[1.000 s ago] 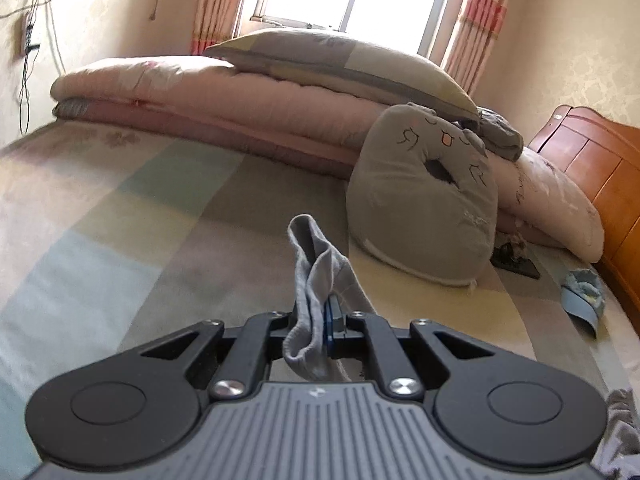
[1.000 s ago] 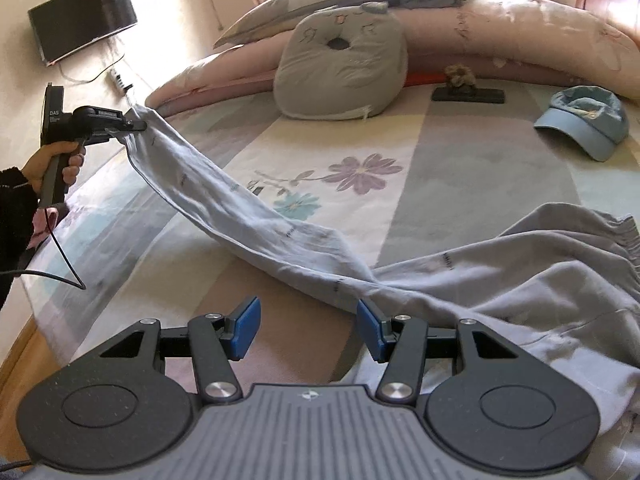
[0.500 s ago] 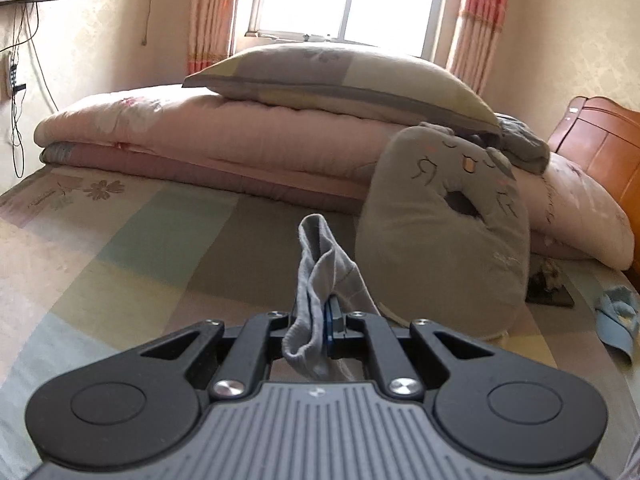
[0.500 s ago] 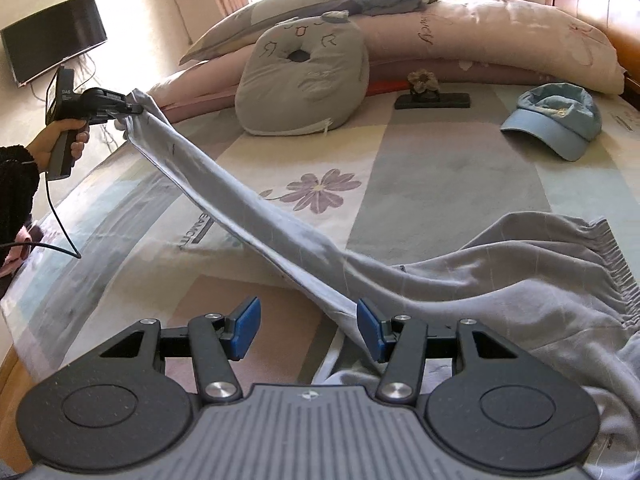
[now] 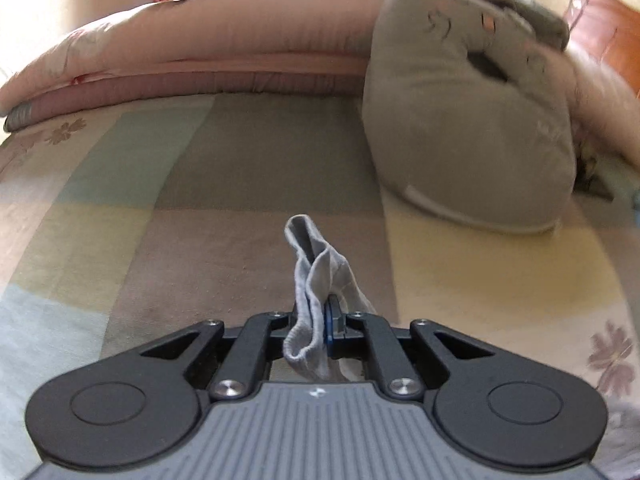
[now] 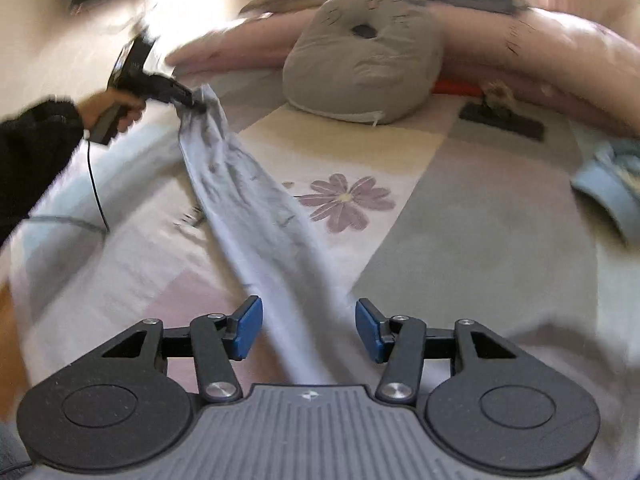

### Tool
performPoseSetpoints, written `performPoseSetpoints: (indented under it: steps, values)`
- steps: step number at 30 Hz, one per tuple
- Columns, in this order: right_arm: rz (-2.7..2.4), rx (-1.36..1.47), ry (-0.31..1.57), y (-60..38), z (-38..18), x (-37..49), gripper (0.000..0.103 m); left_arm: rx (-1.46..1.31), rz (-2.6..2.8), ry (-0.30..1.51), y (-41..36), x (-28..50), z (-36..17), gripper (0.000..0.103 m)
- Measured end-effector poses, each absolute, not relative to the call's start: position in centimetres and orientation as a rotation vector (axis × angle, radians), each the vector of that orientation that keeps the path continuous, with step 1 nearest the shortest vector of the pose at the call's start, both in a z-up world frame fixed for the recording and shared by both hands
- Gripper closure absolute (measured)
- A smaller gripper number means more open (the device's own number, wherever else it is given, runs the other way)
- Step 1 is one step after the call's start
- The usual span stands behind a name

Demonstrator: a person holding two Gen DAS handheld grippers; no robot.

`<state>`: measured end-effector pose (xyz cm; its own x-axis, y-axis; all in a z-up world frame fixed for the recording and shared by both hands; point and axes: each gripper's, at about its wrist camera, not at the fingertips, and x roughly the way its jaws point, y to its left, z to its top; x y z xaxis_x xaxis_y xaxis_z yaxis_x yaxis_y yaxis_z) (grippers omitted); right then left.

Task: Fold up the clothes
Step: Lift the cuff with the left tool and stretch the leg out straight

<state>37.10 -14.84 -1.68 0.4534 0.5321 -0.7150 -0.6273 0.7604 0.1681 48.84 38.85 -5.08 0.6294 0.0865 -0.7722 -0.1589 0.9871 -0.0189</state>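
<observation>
A pair of light grey trousers lies on the bed. My left gripper (image 5: 320, 320) is shut on the cuff of one trouser leg (image 5: 312, 280), bunched between the pads. In the right wrist view that gripper (image 6: 192, 104) holds the cuff low over the bed at the far left, and the leg (image 6: 256, 208) runs as a long strip toward my right gripper (image 6: 309, 326). The right gripper is open and empty, its blue pads (image 6: 247, 330) on either side of the strip, just above it.
A grey cat-face cushion (image 6: 364, 68) leans on rolled pink quilts (image 5: 200, 68) at the bed's head. A blue cap (image 6: 612, 184) lies at the right, a dark phone stand (image 6: 504, 120) near it. The bedsheet (image 6: 460, 240) is patchwork with purple flowers.
My left gripper has dropped down toward the bed and forward with the cuff. My right gripper has moved over the trouser leg, which now runs between its open pads.
</observation>
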Motion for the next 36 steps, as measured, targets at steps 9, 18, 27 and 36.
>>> performPoseSetpoints:
  steps: [9, 18, 27, 36]
  values:
    - [0.626, -0.061, 1.035, -16.9, -2.1, 42.4, 0.053, -0.17, 0.131, 1.015, 40.8, 48.4, -4.7, 0.096]
    - [0.475, 0.049, 1.226, -14.0, 4.4, 42.7, 0.053, -0.233, 0.064, 1.182, 43.6, 51.2, -2.3, 0.096]
    - [0.342, 0.106, 1.272, -13.0, 9.2, 41.2, 0.053, -0.219, 0.061, 1.242, 44.8, 52.6, -1.3, 0.093]
    - [0.429, 0.133, 1.338, -14.4, 6.1, 44.1, 0.053, -0.154, 0.176, 1.324, 42.4, 51.3, 0.6, 0.086]
